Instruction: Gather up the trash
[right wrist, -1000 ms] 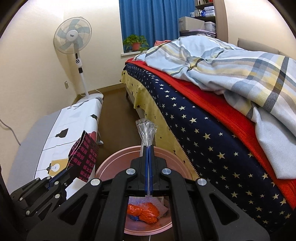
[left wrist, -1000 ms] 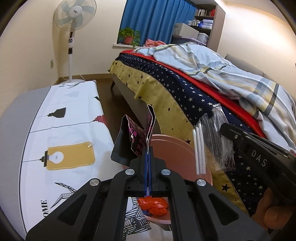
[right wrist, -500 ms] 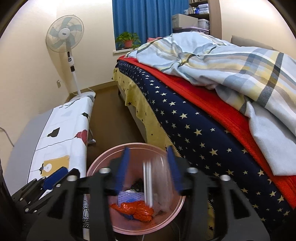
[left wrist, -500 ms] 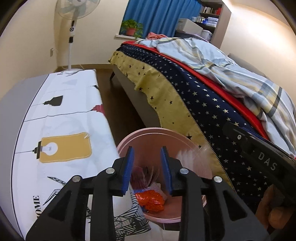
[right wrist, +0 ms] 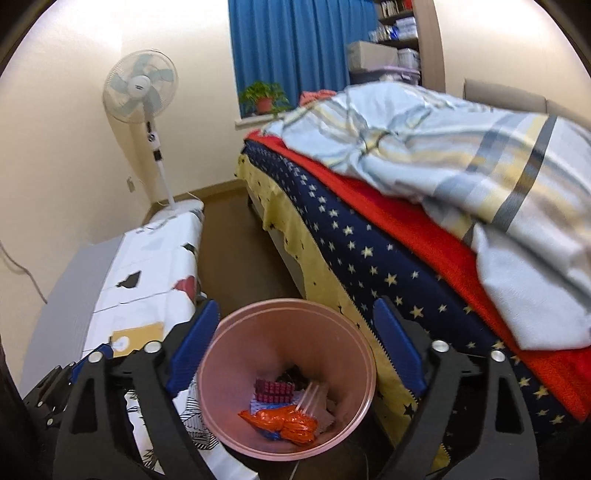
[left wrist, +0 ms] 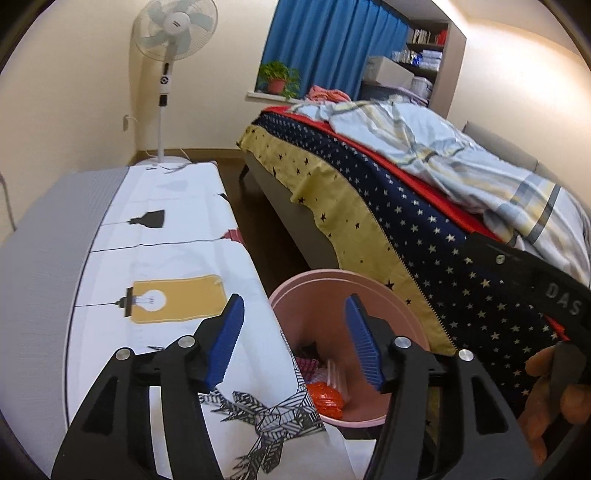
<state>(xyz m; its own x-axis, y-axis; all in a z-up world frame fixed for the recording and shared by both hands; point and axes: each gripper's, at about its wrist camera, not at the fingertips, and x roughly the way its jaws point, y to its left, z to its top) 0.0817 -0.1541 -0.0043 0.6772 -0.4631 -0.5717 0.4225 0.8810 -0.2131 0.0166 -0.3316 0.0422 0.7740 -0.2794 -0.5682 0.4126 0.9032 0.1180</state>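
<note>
Right wrist view looks down past the right hand-held gripper (right wrist: 295, 350), whose blue-padded jaws stand wide apart with nothing between them, into a pink trash bin (right wrist: 236, 332) on the floor between the bed (right wrist: 369, 236) and a low table (right wrist: 147, 266) covered with a white printed cloth; inside the bin lie a crumpled orange wrapper (right wrist: 284, 424), a pink-patterned packet (right wrist: 275, 391) and a clear plastic sleeve (right wrist: 314, 398) with pale strips, all at the bottom and overlapping one another; the orange wrapper is nearest the camera, the packet behind it.

Left wrist view shows the left hand-held gripper (left wrist: 293, 338) likewise spread wide and empty, its left pad over the table's edge and its right pad over the bin's mouth; the bin (left wrist: 317, 280) stands just beside the table (left wrist: 177, 236), its rim close to the hanging cloth, and the orange wrapper (left wrist: 327, 397) is seen in its depths; at the right edge the black body of the other gripper, marked DAS, crosses the frame with fingers (left wrist: 546, 398) of the person's right hand wrapped round it.

Beyond, a star-printed navy and yellow cover hangs over the bed's side under a rumpled plaid duvet (right wrist: 461, 147); a standing fan (left wrist: 173, 33) is by the far wall, and a potted plant (left wrist: 279, 79) sits on the sill before blue curtains (left wrist: 325, 48).
</note>
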